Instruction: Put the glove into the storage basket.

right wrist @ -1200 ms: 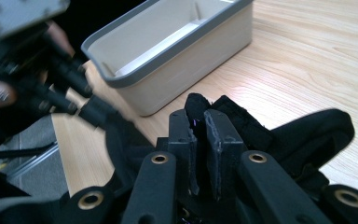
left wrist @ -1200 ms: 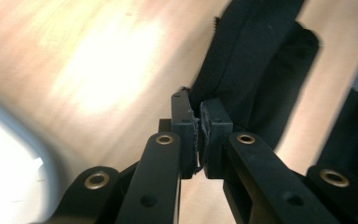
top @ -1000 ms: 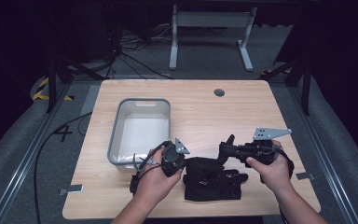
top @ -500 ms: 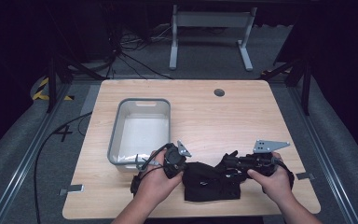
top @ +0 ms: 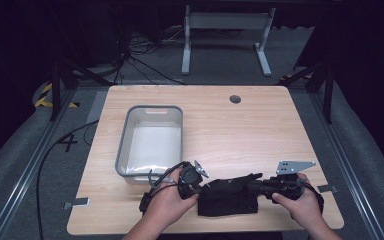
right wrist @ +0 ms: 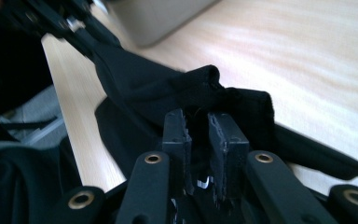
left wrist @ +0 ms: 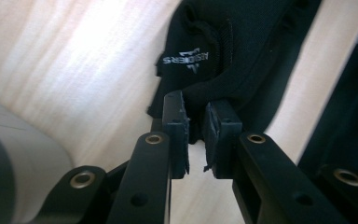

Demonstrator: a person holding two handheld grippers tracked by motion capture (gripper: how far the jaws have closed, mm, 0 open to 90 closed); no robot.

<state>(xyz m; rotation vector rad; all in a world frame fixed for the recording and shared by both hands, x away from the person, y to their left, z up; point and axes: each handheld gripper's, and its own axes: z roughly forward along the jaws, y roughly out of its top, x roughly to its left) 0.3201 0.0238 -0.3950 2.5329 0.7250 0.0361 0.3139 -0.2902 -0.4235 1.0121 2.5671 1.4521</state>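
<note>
A black garment [top: 227, 197] lies bunched on the wooden table [top: 240, 130] near its front edge. In the left gripper view it carries a white printed logo [left wrist: 186, 58]. My left gripper [top: 202, 187] is at the garment's left end. Its jaws [left wrist: 196, 121] have just been opening: a narrow gap shows, with a fold of the cloth [left wrist: 242, 46] still between the tips. My right gripper [top: 254, 182] lies low at the garment's right end. Its jaws [right wrist: 198, 126] have also been easing apart, and dark cloth [right wrist: 158, 93] still fills the gap between the pads.
A grey plastic bin [top: 122, 145] stands just behind the left hand, its wall close in the left gripper view [left wrist: 9, 154]. A round cable hole [top: 235, 99] sits at the table's back. Metal desk legs [top: 225, 30] stand on the floor beyond.
The right hand has come down and toward the front edge, laying the raised cloth onto the table. The left hand has stayed in place at the garment's left end.
</note>
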